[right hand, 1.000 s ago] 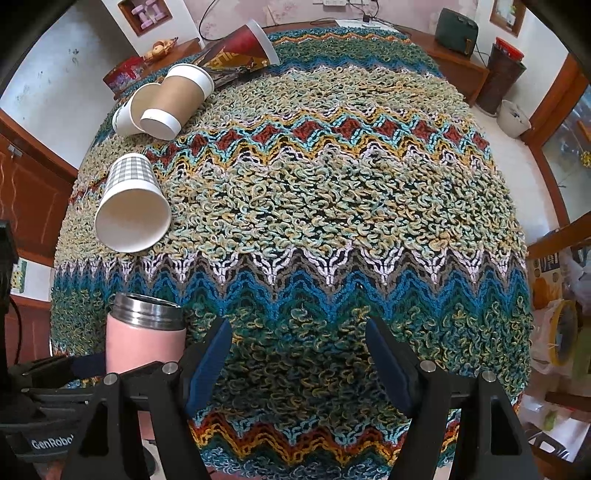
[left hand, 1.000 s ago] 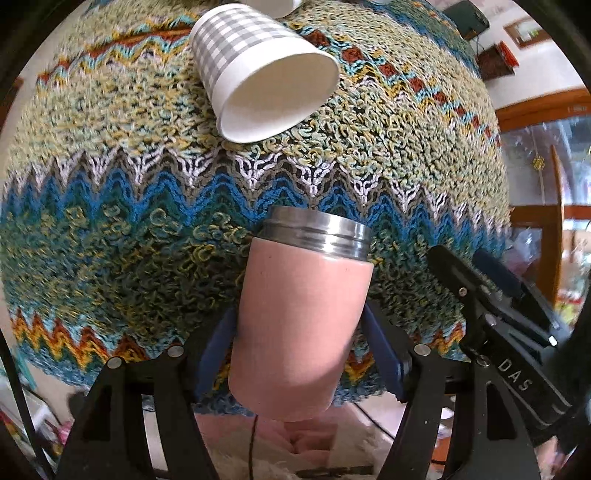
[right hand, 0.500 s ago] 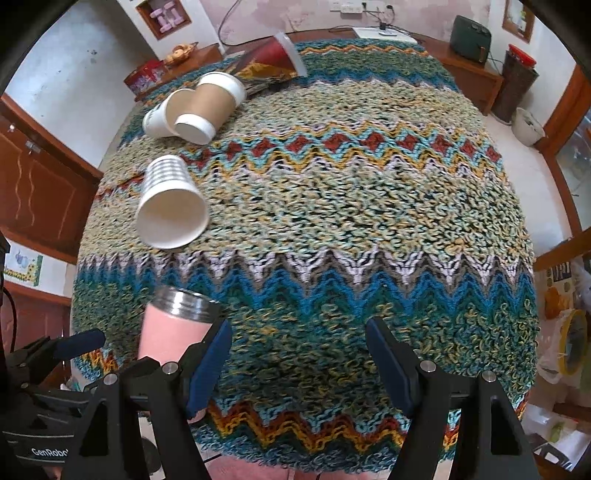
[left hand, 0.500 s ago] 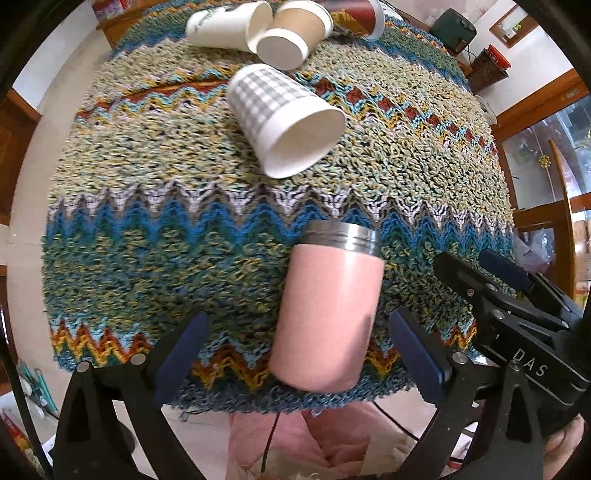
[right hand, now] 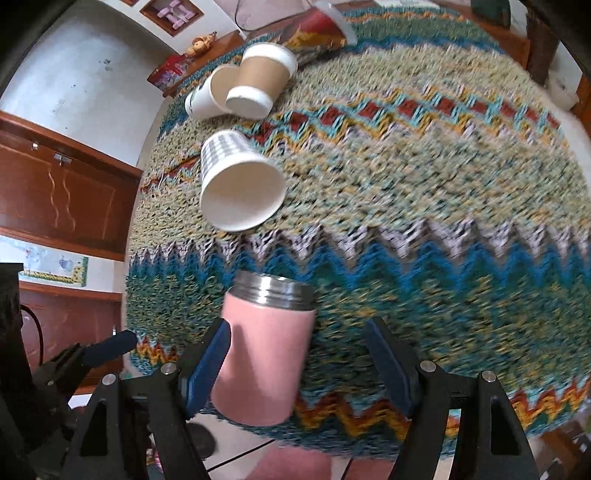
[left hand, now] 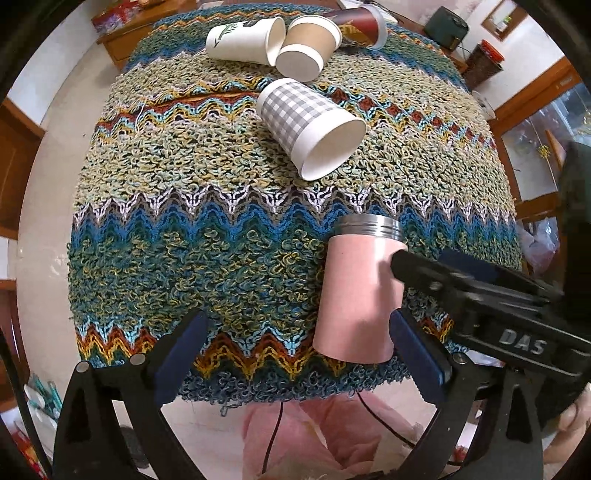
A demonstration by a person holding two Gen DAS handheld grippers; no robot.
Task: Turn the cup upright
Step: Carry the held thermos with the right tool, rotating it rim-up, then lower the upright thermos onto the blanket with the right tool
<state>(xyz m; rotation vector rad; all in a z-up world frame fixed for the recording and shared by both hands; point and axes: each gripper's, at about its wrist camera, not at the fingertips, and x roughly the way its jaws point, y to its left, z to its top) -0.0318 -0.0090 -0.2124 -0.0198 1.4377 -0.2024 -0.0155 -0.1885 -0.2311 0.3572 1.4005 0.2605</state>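
A pink cup with a steel rim [left hand: 360, 291] [right hand: 264, 349] stands upright near the front edge of the knitted cloth [left hand: 221, 236]. My left gripper [left hand: 299, 354] is open; the cup stands just off its right finger, outside the gap. My right gripper [right hand: 299, 363] is open with the cup between its fingers, close to the left pad [right hand: 208, 365]. Whether that pad touches it I cannot tell. The right gripper's body shows in the left wrist view [left hand: 517, 314], reaching to the cup from the right.
A grey checked paper cup [left hand: 310, 125] [right hand: 236, 184] lies on its side mid-table. Behind it lie a white cup [left hand: 243, 40], a brown cup [left hand: 310, 48] and a red cup [left hand: 362, 22]. The table's front edge [left hand: 280, 391] is close below the pink cup.
My left gripper opened, let go of the pink cup and drew back to the left. My right gripper moved left so the cup now stands between its fingers.
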